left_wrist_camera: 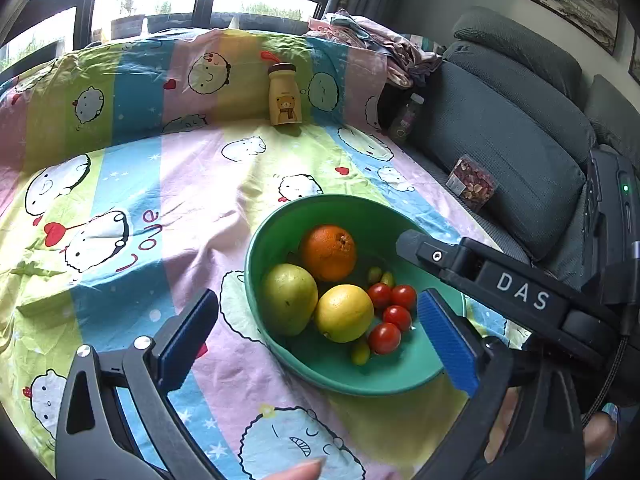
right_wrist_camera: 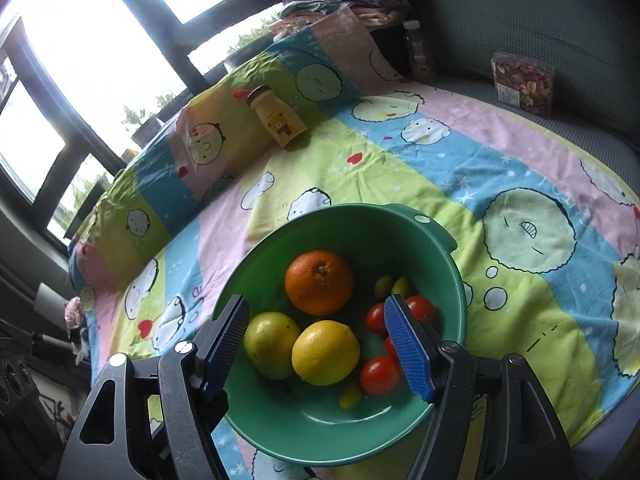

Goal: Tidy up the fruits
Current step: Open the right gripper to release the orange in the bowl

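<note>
A: Where does the fruit lie from each set of tongs?

B: All of it sits in the green bowl [right_wrist_camera: 452, 280] on the cartoon-print sheet [right_wrist_camera: 420, 168]. The right tongs [right_wrist_camera: 316, 344] hang just above the near rim, spread wide and holding nothing, with the yellow citrus [right_wrist_camera: 325, 352] and the green pear [right_wrist_camera: 270, 343] straight ahead between the blue pads. The orange [right_wrist_camera: 319, 282] lies beyond those two, farther from the tips.

A: And the left?

B: The left tongs [left_wrist_camera: 320, 332] are also spread wide and empty. The bowl [left_wrist_camera: 280, 220] lies ahead and slightly toward their right pad, so they straddle its near side.

A: Which hand is nearer?

B: Hard to say; both hover close above it. I judge the right better lined up, since the citrus sits centred in its gap. The cherry tomatoes [right_wrist_camera: 380, 376] lie by its right pad, partly hidden behind it.

A: Any long axis to mind?

B: The pear's runs roughly away from the tongs; the citrus is near round.
</note>
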{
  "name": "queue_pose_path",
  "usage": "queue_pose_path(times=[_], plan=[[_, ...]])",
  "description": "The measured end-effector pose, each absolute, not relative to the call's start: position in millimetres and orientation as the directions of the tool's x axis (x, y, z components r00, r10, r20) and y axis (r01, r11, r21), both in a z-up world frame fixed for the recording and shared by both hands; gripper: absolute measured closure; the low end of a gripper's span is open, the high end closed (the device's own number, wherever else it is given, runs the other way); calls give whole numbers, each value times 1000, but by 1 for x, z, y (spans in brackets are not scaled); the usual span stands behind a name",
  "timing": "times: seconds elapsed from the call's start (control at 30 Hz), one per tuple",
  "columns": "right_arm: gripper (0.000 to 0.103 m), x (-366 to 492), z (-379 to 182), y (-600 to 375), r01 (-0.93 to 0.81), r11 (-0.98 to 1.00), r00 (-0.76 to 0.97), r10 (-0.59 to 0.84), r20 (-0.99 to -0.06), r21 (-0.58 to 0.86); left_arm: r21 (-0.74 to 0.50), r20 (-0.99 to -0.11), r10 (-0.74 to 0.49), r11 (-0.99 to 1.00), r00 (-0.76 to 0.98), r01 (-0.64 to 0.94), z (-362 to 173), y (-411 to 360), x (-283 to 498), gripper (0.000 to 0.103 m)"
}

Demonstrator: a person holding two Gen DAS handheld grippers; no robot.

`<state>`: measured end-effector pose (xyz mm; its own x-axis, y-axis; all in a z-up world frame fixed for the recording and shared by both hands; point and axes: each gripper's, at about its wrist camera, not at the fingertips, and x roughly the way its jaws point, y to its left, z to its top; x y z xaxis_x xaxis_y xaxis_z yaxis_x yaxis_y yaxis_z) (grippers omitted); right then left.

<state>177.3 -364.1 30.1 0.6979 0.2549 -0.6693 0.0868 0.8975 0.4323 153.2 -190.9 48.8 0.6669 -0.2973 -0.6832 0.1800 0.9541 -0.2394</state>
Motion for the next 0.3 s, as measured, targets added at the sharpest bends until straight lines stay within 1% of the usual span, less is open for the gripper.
queue_pose_path(times=[0.17, 0.3], plan=[[32, 173, 33, -359, 86, 911, 705, 229, -671, 402, -228, -681, -267, 962, 681, 149, 51, -184, 148, 2], [32, 171, 34, -354, 84, 919, 708, 217, -672, 385, -238, -683, -272, 960, 678, 146, 51, -180, 145, 2]])
